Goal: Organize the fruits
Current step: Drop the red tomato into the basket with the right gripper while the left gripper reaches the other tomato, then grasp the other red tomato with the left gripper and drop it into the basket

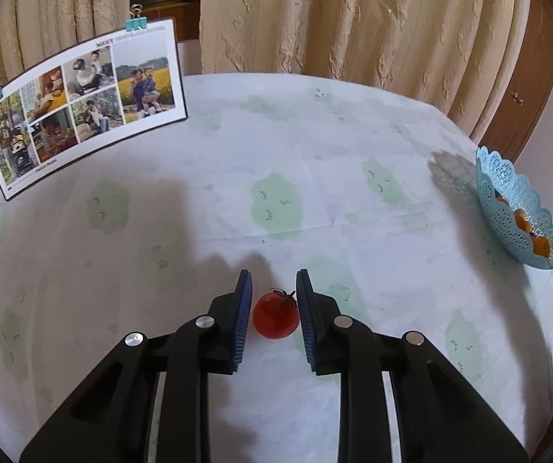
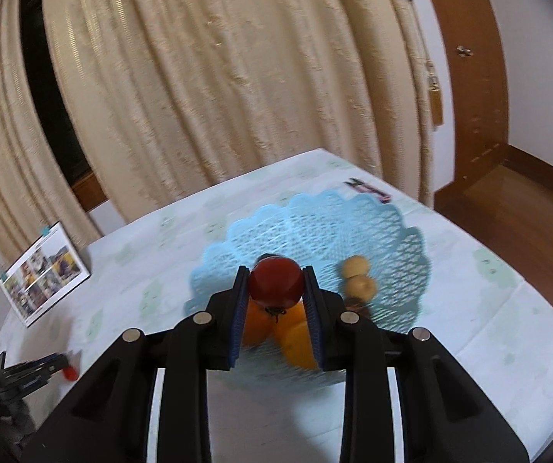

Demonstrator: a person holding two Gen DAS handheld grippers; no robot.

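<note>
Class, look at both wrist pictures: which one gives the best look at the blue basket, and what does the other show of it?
The right wrist view: the blue basket fills the middle, its lattice bowl open with fruit inside. The left wrist view shows the same basket only at the right edge, small and side-on.

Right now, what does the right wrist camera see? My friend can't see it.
The right gripper holds a red tomato in its jaws above a blue lacy basket. Orange fruits and two small tan ones lie inside.
</note>
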